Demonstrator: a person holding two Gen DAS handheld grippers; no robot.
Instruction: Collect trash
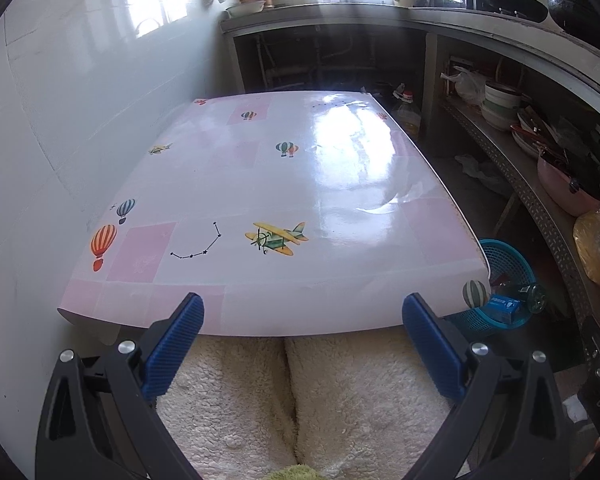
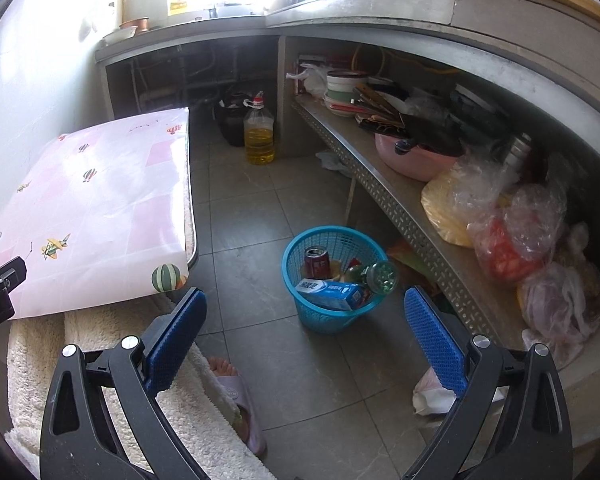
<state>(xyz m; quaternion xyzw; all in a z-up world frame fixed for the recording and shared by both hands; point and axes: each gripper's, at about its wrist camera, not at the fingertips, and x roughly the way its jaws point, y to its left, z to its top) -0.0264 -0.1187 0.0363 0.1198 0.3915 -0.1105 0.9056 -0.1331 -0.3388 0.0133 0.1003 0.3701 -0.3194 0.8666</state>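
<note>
A blue mesh basket stands on the floor right of the table. Inside it lie a red can, a blue-and-white carton and a green glass bottle. In the left wrist view the basket shows past the table's right corner. My right gripper hangs open above the floor, short of the basket, holding nothing. My left gripper is open over the table's near edge, empty. The pink patterned tabletop carries no loose items.
A low shelf along the right holds bowls, a pink basin and plastic bags. An oil bottle stands on the floor at the back. A person's fleecy legs and slippered foot are below. Crumpled paper lies near the shelf.
</note>
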